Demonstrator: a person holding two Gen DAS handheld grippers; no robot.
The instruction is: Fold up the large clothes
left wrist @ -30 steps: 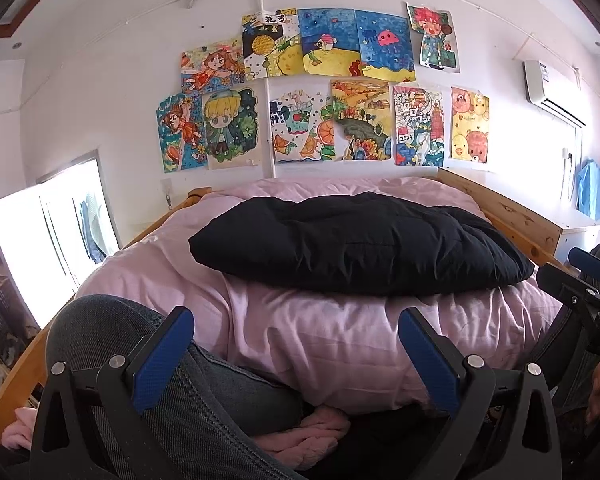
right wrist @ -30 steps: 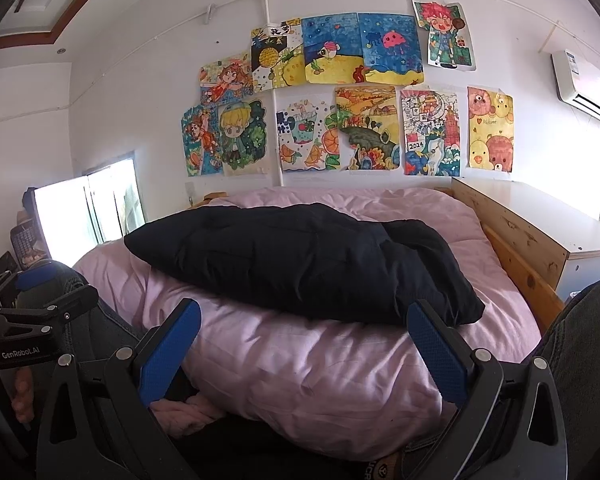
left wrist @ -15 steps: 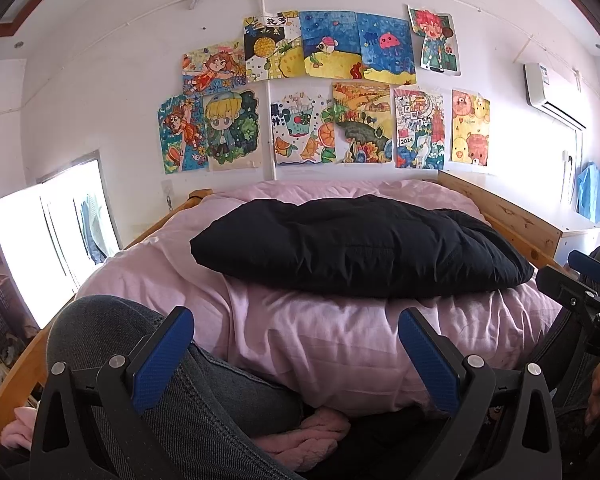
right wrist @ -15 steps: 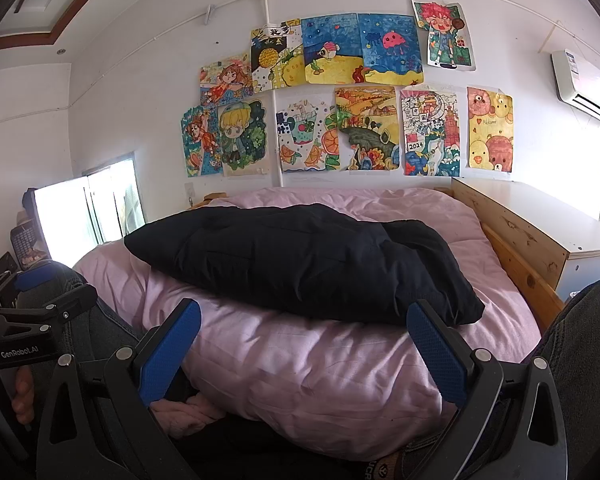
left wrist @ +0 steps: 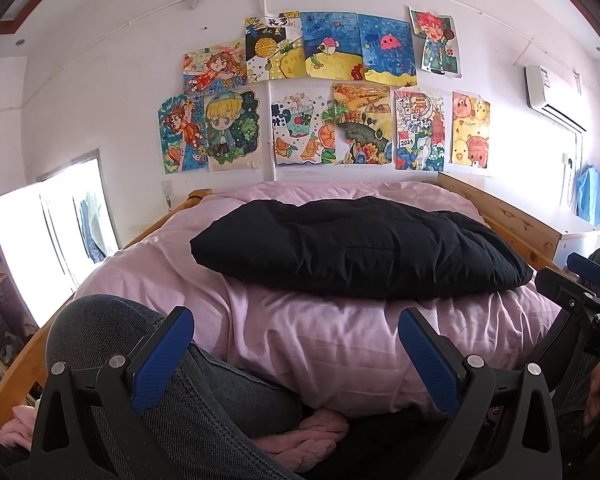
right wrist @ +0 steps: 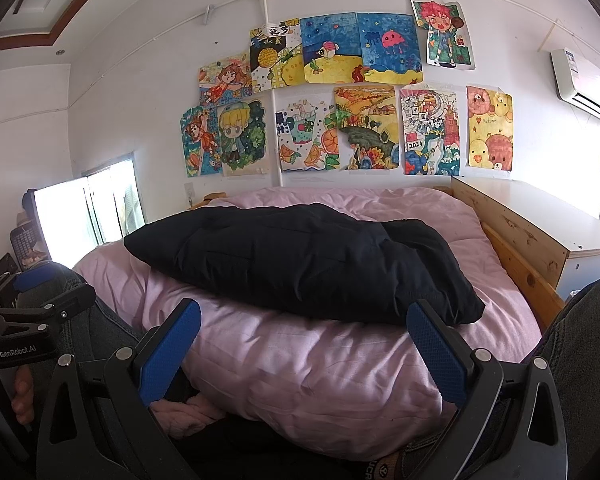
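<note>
A black padded garment (left wrist: 360,250) (right wrist: 300,262) lies folded into a long bundle across a pink duvet (left wrist: 340,344) (right wrist: 320,376) on the bed. My left gripper (left wrist: 296,356) is open, held low near the bed's foot, well short of the garment, with nothing between its blue pads. My right gripper (right wrist: 304,352) is open too, also short of the garment and holding nothing. The right gripper's body (left wrist: 580,296) shows at the right edge of the left wrist view. At the left edge of the right wrist view, the left gripper (right wrist: 28,320) is held by a hand.
A person's knees in grey jeans (left wrist: 140,344) (right wrist: 588,344) flank the grippers. Wooden bed rails (left wrist: 516,224) (right wrist: 520,264) border the duvet. A white cabinet (right wrist: 560,224) stands at right, a bright window (left wrist: 40,240) at left. Drawings (left wrist: 320,92) cover the far wall.
</note>
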